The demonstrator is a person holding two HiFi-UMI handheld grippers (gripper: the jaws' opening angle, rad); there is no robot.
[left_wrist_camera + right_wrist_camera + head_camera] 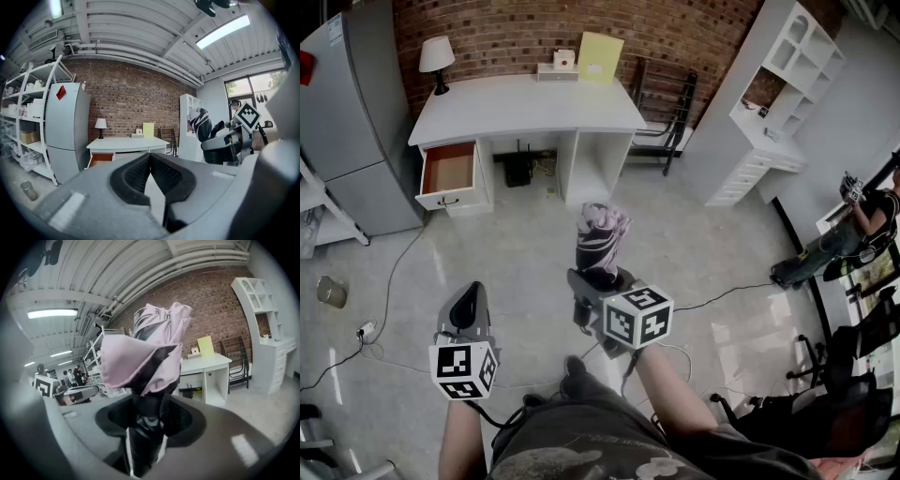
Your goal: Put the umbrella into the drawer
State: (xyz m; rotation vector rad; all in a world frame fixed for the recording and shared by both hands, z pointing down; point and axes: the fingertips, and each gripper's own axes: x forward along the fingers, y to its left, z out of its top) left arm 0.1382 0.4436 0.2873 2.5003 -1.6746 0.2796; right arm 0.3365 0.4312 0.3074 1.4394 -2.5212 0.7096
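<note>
White-painted wood forms the desk (534, 101); its open drawer (450, 171), brown inside, looks empty at the desk's left end. Well short of the desk, the left tool (469, 302) has its ribbed pads together on nothing. The right tool (598, 284) clamps the folded umbrella (602, 236), crumpled pink-and-black fabric. Carrying and stowing remain.

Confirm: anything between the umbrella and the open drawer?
Nothing visible. The right gripper holds the umbrella over bare floor, and only open floor lies between it and the drawer, which stands pulled out at the desk's left end in the head view, nothing showing inside.
</note>
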